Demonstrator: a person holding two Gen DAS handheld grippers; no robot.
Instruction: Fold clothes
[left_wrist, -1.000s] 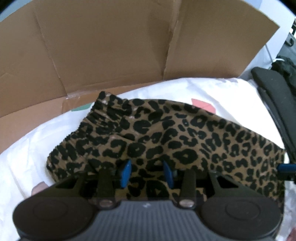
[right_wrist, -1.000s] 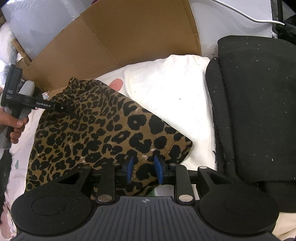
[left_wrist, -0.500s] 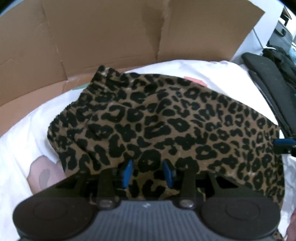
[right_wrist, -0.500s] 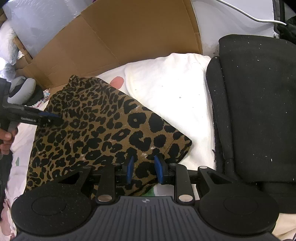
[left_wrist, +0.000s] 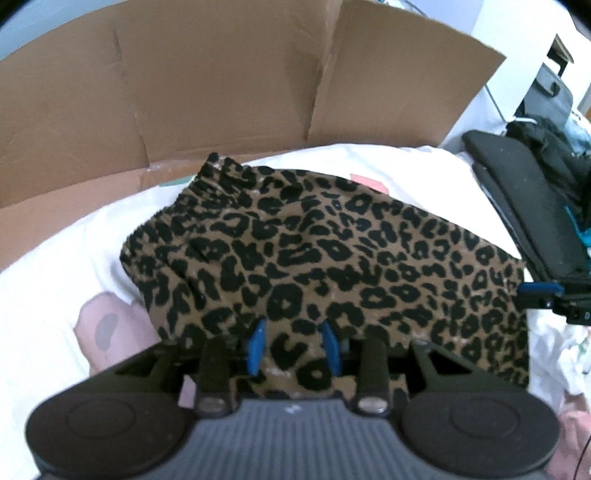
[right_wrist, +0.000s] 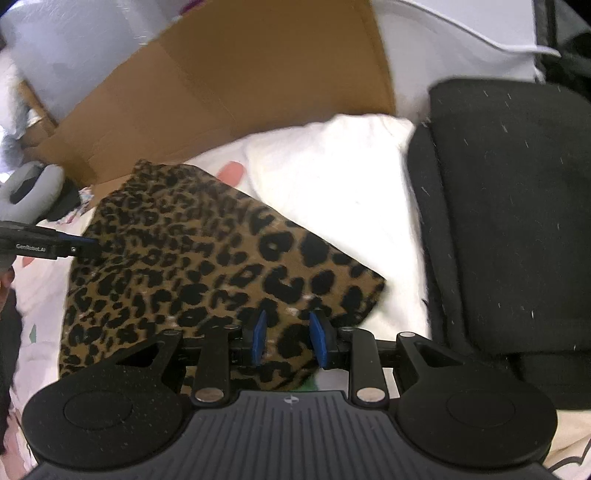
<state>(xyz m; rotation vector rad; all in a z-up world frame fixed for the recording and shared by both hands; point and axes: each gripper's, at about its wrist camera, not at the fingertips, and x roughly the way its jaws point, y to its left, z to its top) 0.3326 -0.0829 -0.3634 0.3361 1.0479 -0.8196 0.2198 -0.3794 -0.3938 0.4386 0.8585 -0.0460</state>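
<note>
On white bedding (left_wrist: 55, 258), leopard-print garment (left_wrist: 332, 251), near edge hidden; left gripper (left_wrist: 293, 345), right gripper (right_wrist: 288, 339), jaws released.

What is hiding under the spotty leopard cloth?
The leopard-print garment lies on white bedding with pink patches peeking out beside it. Anything directly beneath it is covered, so it cannot be seen.

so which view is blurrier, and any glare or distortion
Left wrist: soft all over, leopard garment print smeared, cardboard edges bowed by the fisheye. Right wrist: sharper near the gripper, far cardboard blurred; white bedding blown out.
</note>
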